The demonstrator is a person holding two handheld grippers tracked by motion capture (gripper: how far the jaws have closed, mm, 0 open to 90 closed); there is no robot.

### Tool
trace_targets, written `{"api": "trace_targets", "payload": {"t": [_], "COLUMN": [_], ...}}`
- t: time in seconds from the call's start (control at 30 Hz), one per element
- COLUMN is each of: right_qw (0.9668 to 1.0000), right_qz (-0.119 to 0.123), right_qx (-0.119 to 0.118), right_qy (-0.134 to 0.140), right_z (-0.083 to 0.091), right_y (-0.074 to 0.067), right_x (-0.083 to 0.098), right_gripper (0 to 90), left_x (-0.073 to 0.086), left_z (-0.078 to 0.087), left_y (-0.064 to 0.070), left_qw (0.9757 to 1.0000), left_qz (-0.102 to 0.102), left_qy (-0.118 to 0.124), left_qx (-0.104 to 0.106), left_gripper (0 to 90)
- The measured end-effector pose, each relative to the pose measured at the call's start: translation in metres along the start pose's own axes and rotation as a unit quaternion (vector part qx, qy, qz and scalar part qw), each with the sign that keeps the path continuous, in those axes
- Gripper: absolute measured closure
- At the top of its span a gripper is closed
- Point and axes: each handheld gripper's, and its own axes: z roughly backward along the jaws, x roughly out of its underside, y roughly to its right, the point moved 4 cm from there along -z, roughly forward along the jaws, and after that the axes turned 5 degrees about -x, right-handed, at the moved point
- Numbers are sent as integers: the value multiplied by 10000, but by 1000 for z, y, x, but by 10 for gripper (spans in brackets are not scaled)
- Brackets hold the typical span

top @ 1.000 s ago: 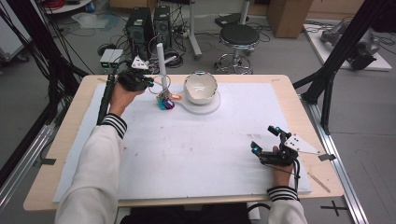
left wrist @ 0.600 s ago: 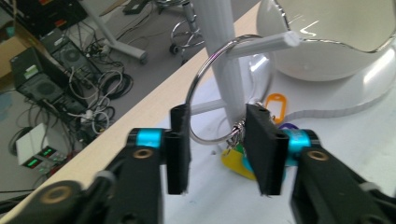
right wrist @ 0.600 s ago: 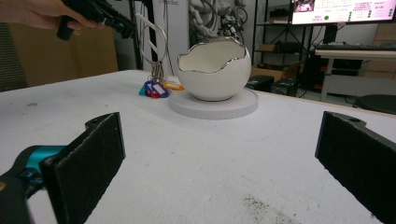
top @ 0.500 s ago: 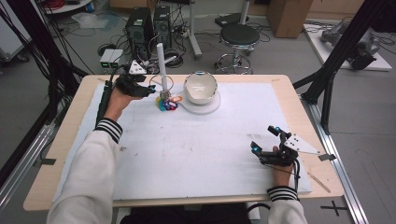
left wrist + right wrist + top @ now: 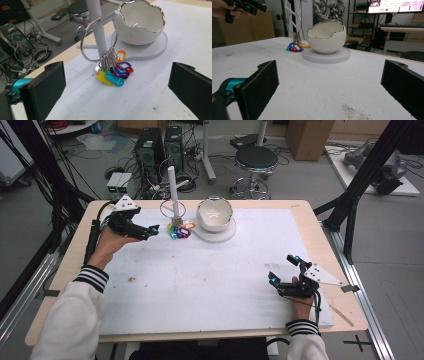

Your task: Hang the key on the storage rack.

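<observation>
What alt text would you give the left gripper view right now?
A large metal key ring hangs on a peg of a white stand, its coloured tags resting on the white mat. The open left gripper frames it, holding nothing; a white eggshell-shaped bowl sits behind.

Large silver metal key ring (image 5: pixel 98 40) with a bunch of coloured plastic key tags (image 5: pixel 115 71) — yellow, teal, blue, purple, red, orange. Ring hangs upright on a side peg of the white post stand (image 5: pixel 96 22), peg through the loop, ring leaning against the post. Tags clipped at the ring's lowest point, fanned out and lying on the white table (image 5: pixel 210 270) cover at the foot of the stand. Landmark: white egg-shaped ceramic bowl with silver rim (image 5: pixel 215 213). In the high view the ring and tags (image 5: pixel 179 231) sit just left of the bowl, near its round white base, not touching the bowl.
</observation>
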Motion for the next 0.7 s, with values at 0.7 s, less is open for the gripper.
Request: {"api": "trace_targets", "payload": {"t": [0.7], "right_qw": [10000], "right_qz": [-17], "right_qx": [13], "right_qy": [3], "right_z": [0], "right_y": [1], "right_x": [0], "right_gripper": [10], "left_x": [94], "left_z": [80], "left_y": [50], "left_qw": [9942], "left_qz": [153], "left_qy": [1059], "left_qx": [126], "left_gripper": [17]}}
